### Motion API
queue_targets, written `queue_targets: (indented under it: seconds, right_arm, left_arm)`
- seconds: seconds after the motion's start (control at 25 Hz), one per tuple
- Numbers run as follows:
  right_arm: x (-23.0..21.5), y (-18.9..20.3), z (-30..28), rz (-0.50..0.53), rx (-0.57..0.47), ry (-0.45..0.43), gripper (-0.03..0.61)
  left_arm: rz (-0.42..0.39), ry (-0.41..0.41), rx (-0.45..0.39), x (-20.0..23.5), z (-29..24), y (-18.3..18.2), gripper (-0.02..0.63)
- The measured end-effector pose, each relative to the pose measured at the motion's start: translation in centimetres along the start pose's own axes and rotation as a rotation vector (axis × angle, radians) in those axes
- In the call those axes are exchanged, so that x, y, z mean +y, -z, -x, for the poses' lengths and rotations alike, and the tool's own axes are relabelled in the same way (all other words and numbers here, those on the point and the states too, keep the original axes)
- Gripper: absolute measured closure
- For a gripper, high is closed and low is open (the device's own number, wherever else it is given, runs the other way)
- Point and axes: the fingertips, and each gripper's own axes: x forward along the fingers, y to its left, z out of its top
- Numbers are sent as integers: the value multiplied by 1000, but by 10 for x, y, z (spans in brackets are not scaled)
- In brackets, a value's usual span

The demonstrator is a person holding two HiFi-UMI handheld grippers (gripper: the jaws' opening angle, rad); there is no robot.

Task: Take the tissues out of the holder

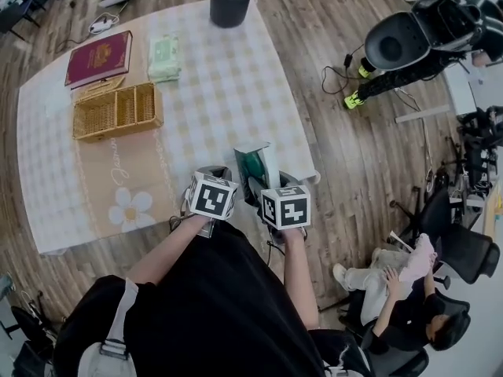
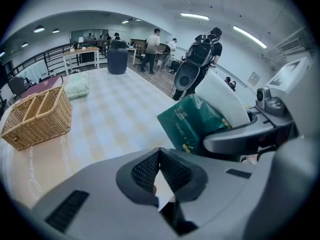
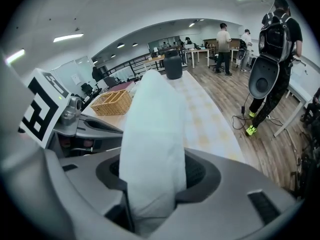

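A green and white tissue pack is held up over the table's near edge, and my right gripper is shut on it. In the right gripper view the pack's white side stands upright and fills the gap between the pads. From the left gripper view its green printed face shows to the right, tilted. My left gripper is just left of the pack; its ribbed pads meet at the tips and nothing is visibly held. The empty wicker holder sits at the far left of the table.
A second pale green tissue pack and a red book lie behind the holder. A dark round container stands at the far edge of the checkered table. To the right are wooden floor, a seated person and office chairs.
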Motion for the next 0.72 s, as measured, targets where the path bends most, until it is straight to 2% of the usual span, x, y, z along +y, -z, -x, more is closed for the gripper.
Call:
queue_targets:
  seconds: [0.2,0.72]
  right_arm:
    - [5,27,5,17,9,-10,336]
    - [37,-16,-30,78,78,19,336]
  left_arm:
    - [19,-12,-12,-11,2,24,604]
    - [116,41,-45,43,13,12,605]
